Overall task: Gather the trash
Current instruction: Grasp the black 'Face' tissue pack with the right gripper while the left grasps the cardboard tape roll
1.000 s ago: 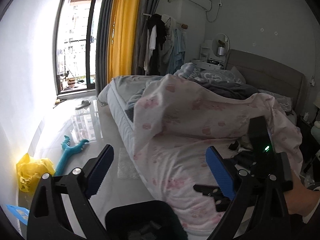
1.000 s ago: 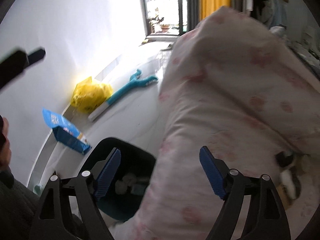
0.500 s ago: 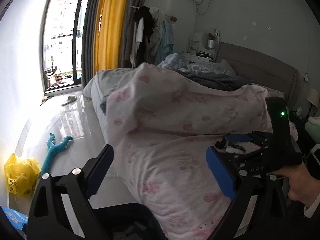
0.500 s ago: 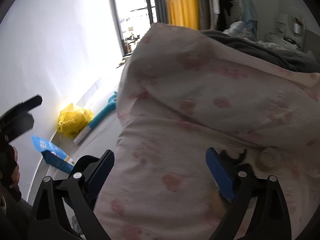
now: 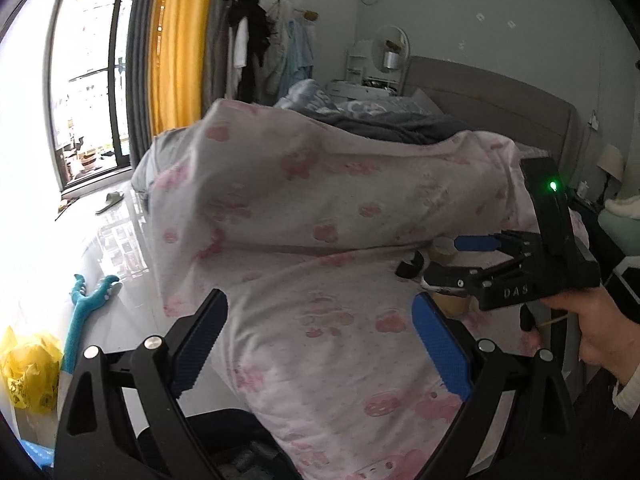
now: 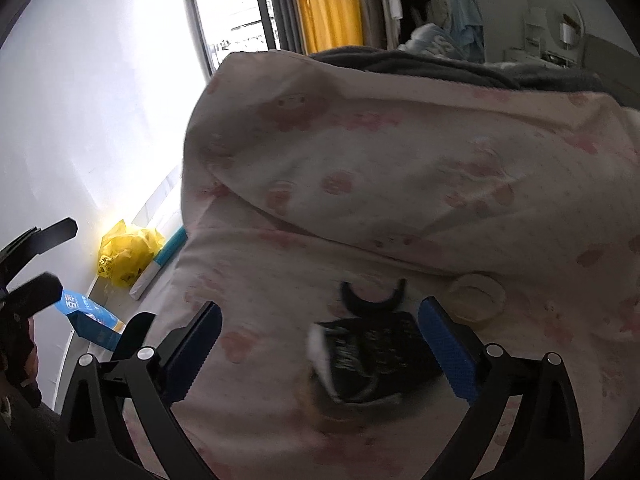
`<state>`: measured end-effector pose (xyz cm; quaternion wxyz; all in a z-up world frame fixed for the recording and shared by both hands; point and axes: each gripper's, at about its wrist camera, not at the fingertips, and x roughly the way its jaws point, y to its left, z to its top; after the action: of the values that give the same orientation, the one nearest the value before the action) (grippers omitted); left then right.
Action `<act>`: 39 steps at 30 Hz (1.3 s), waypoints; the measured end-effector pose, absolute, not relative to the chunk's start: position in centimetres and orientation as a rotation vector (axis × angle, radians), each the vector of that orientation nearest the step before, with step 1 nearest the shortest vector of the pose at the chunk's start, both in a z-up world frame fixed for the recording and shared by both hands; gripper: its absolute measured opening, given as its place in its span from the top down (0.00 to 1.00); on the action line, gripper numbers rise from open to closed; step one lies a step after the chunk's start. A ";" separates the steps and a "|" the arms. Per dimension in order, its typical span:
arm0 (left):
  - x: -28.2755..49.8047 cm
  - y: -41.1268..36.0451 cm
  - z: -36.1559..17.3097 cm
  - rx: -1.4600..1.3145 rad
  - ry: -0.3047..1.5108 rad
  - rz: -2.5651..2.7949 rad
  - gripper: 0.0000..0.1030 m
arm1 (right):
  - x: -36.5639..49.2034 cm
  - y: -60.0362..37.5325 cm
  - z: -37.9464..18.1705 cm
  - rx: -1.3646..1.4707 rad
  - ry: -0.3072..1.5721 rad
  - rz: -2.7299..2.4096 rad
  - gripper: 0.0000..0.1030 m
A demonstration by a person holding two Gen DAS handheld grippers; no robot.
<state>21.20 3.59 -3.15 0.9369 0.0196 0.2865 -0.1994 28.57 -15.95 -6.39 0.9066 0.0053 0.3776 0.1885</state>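
Note:
A black-and-white wrapper (image 6: 372, 356) lies on the pink-flowered quilt (image 6: 400, 184) over a brown paper cup (image 6: 332, 416), a black ring (image 6: 372, 300) behind it and a roll of tape (image 6: 476, 294) to its right. My right gripper (image 6: 320, 348) is open just above the wrapper. In the left wrist view it (image 5: 444, 258) hovers over the brown cup (image 5: 450, 304) and the tape roll (image 5: 442, 248). My left gripper (image 5: 320, 344) is open and empty above the quilt's near corner. A black bin (image 5: 240, 448) shows below it.
A yellow plastic bag (image 5: 28, 368), a teal toy (image 5: 88, 300) and a blue packet (image 6: 90, 318) lie on the glossy floor by the white wall. The bed's headboard (image 5: 492, 104) and a clothes rack (image 5: 264, 40) stand behind.
Both grippers have moved further over the bed. The right gripper has come down close over the wrapper and cup, which now sit between its fingers. The bin has dropped out of the right view.

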 end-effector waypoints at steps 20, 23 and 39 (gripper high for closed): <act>22.9 -4.2 -6.9 0.130 0.755 -0.600 0.08 | 30.6 -20.1 -10.6 0.178 0.893 0.465 0.03; 22.9 -5.4 -7.3 0.149 0.765 -0.621 0.08 | 30.9 -20.6 -11.1 0.213 0.901 0.482 0.03; 23.6 -9.7 -8.5 0.149 0.767 -0.683 0.15 | 29.9 -22.6 -9.7 0.234 0.856 0.524 0.25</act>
<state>23.58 -9.75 -8.49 0.8684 0.0714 0.3664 -0.3263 29.92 -22.63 -9.69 0.8701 0.1118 0.4095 0.2504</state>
